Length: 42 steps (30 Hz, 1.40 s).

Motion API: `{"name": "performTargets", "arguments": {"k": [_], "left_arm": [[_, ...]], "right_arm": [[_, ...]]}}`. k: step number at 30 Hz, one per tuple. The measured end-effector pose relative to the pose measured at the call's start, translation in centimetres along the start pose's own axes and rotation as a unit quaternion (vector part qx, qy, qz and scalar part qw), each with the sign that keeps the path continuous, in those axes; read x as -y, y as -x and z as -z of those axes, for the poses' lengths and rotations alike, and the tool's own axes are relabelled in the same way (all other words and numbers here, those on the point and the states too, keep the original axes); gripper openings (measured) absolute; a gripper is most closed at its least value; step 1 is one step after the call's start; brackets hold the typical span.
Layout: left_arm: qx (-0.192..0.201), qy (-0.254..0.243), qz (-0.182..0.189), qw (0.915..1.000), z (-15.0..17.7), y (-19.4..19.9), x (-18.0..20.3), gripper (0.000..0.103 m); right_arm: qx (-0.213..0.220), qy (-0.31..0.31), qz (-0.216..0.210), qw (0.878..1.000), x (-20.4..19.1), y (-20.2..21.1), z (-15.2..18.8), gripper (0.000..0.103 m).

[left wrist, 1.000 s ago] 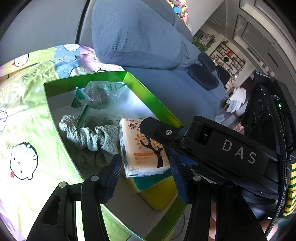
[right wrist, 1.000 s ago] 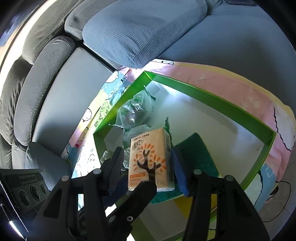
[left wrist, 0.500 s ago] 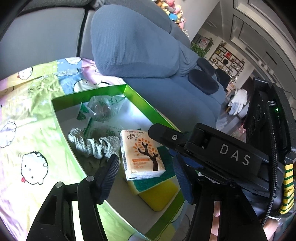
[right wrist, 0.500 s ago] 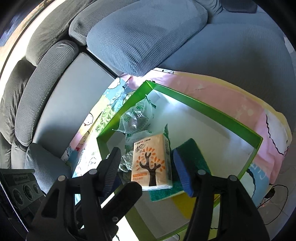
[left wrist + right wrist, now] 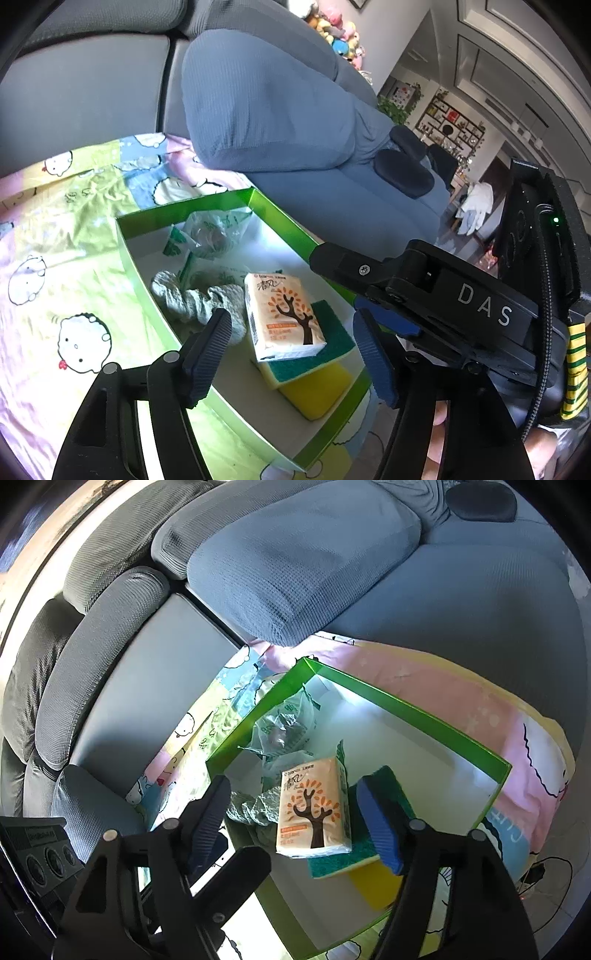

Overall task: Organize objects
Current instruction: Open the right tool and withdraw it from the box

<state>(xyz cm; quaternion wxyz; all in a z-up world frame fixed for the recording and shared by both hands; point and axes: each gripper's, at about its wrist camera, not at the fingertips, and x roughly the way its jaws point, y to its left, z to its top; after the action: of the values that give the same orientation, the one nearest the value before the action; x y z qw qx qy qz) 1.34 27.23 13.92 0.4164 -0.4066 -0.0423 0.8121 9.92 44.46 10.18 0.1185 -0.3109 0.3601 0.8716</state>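
A green-walled box (image 5: 284, 218) (image 5: 406, 705) sits on a cartoon-print cloth. Inside lie an orange tissue pack (image 5: 284, 317) (image 5: 314, 808) on a green-and-yellow sponge (image 5: 314, 384) (image 5: 369, 871), a grey twisted cloth (image 5: 195, 302) (image 5: 255, 805) and a clear plastic bag (image 5: 210, 232) (image 5: 284, 727). My left gripper (image 5: 291, 358) is open and empty above the tissue pack. My right gripper (image 5: 299, 819) is open and empty above the same pack. The right gripper's body (image 5: 443, 299) crosses the left wrist view.
The cloth (image 5: 66, 258) (image 5: 480, 709) covers a sofa seat. A large blue-grey cushion (image 5: 266, 103) (image 5: 295, 565) lies behind the box. Grey sofa backs (image 5: 103, 635) stand to the left. A room with shelves (image 5: 450, 125) opens at the far right.
Both grippers have risen and drawn back from the box. The tissue pack, between the right fingers a second ago, now lies free on the sponge. The box looks smaller.
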Motion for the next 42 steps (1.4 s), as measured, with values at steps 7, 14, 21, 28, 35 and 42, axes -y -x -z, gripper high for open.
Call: {"name": "performTargets", "arguments": {"k": [7, 14, 21, 28, 35, 42], "left_arm": [[0.006, 0.002, -0.003, 1.0, -0.2, 1.0, -0.1, 0.079], [0.016, 0.003, -0.009, 0.9998, -0.4, 2.2, -0.4, 0.079], [0.019, 0.0, -0.025, 0.9995, -0.2, 3.2, -0.6, 0.079], [0.017, -0.011, -0.046, 0.9988, 0.3, 4.2, -0.4, 0.079], [0.019, -0.013, -0.055, 0.9982, 0.4, 5.3, -0.7, 0.079], [0.021, -0.016, -0.059, 0.9979, 0.8, 6.3, -0.9, 0.079]], "right_arm": [[0.01, 0.002, 0.005, 1.0, -0.3, 0.6, 0.0, 0.079], [0.022, 0.005, 0.011, 1.0, -0.7, 1.4, 0.0, 0.085], [0.03, 0.014, 0.023, 0.999, -1.1, 1.9, 0.1, 0.087], [0.037, 0.022, 0.037, 0.998, -1.6, 2.4, 0.4, 0.088], [0.049, 0.045, 0.056, 0.996, -2.6, 3.2, 0.7, 0.09], [0.066, 0.069, 0.102, 0.99, -3.5, 4.4, 1.1, 0.095]]}}
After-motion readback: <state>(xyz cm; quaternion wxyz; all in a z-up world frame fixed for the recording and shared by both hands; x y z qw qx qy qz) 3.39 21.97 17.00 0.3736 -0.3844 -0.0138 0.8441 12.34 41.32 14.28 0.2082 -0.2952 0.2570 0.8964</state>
